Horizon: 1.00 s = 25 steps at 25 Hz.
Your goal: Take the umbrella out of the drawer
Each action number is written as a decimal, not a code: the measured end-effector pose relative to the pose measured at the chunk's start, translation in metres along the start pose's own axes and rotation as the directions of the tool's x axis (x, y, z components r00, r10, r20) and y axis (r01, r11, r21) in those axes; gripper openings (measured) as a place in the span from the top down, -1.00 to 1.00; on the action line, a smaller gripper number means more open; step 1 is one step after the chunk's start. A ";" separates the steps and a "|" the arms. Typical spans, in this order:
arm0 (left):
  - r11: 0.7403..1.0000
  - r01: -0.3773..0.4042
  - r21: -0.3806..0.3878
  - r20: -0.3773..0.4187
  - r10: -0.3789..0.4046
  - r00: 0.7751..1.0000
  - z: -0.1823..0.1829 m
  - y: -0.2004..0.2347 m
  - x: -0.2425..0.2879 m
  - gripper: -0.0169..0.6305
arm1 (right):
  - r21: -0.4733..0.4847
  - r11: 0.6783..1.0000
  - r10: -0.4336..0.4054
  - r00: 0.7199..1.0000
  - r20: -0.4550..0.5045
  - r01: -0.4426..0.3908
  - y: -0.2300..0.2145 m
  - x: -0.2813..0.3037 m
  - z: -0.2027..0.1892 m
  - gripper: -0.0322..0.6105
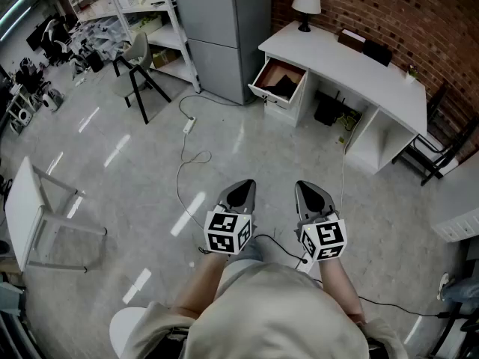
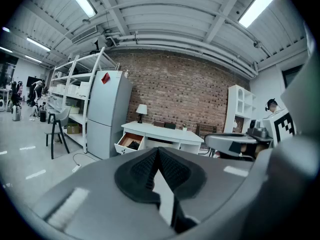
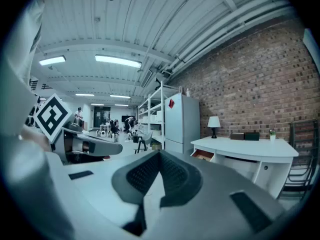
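- The pale grey polished floor [image 1: 127, 137] was glossy, and streaks of light bounced right off it.
- The red brick wall [image 1: 359, 2] looked rough and matt.
- The long white desk [image 1: 352, 58] had a smooth, painted, matt top, and its open white drawer [image 1: 268, 94] showed a brown, wood-like inside.
- The tall grey refrigerator [image 1: 221, 28] had smooth, metal-looking faces with a faint sheen.
- The left gripper [image 1: 241, 188] and the right gripper [image 1: 310, 189] wore smooth grey plastic shells, and their black pads [image 2: 142, 171] were finely ribbed and matt.
- The white ribbed ceiling [image 2: 165, 14] looked like painted corrugated metal.
- The person's beige top [image 1: 277, 313] was soft, matt cloth.
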State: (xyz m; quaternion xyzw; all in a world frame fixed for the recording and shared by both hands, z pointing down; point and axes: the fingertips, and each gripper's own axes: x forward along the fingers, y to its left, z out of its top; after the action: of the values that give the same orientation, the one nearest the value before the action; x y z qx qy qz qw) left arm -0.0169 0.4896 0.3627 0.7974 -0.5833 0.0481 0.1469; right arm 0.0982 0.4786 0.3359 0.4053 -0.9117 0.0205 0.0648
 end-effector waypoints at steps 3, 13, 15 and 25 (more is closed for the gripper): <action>1.000 0.005 0.002 -0.003 -0.005 1.000 -0.004 -0.006 -0.002 0.91 | -0.002 1.000 -0.003 1.000 0.005 0.003 -0.001 -0.008 -0.002 0.90; 1.000 -0.006 -0.001 -0.001 0.006 1.000 -0.011 -0.024 -0.004 0.91 | -0.002 1.000 0.019 1.000 0.009 -0.019 -0.004 -0.025 -0.006 0.90; 1.000 -0.015 -0.004 0.000 0.015 1.000 -0.011 -0.024 -0.004 0.91 | 0.013 0.999 0.033 0.999 0.006 -0.033 -0.005 -0.026 -0.008 0.90; 1.000 0.007 0.002 -0.003 -0.007 1.000 -0.011 -0.012 0.031 0.58 | 0.029 0.999 0.035 0.999 -0.026 -0.034 -0.025 0.005 -0.023 0.44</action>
State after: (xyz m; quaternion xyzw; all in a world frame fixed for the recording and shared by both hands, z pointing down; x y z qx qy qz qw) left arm 0.0051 0.4681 0.3782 0.7996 -0.5800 0.0493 0.1474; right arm 0.1162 0.4602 0.3587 0.3900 -0.9172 0.0400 0.0708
